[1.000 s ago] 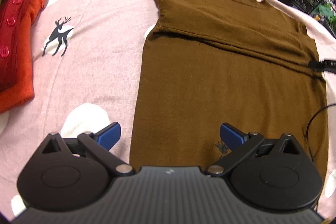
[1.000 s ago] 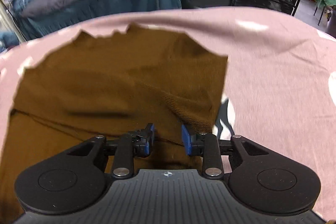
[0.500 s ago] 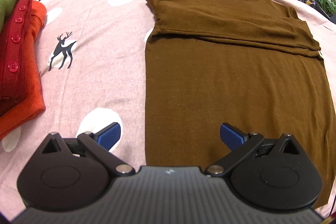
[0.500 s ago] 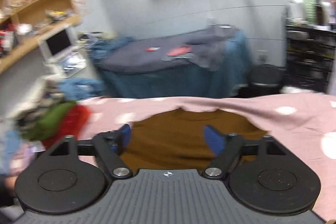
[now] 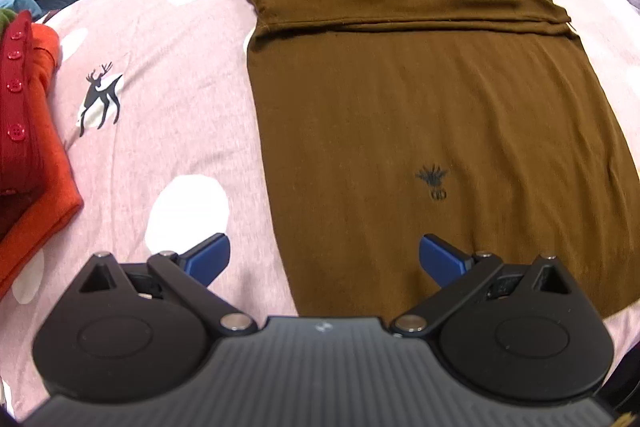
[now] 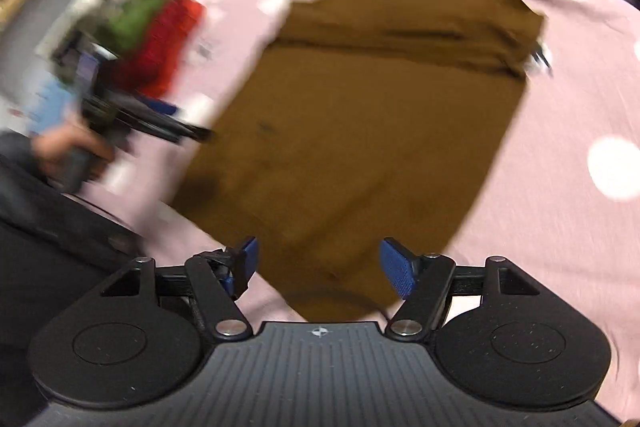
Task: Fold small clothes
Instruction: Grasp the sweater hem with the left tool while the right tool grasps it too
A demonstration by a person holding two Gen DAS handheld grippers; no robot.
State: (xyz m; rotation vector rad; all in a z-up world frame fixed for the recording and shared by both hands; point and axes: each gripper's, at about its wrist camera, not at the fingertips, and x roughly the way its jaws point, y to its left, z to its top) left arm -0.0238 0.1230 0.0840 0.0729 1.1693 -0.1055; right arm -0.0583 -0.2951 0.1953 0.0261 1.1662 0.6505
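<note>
2 tools spread wide w/ nothing pinched: left tool [image 5: 324, 259] & right tool [image 6: 318, 265], over brown shirt [image 5: 440, 115].

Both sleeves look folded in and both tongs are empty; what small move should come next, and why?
Probably bring the open left tongs down onto the near hem corner of the brown shirt, which sits right under them. The shirt lies flat on the pink sheet with its sleeves folded across the chest. The right tongs, whose jaws have just been opening, hold nothing over the other hem corner, so lifting the hem toward the collar seems next.
</note>
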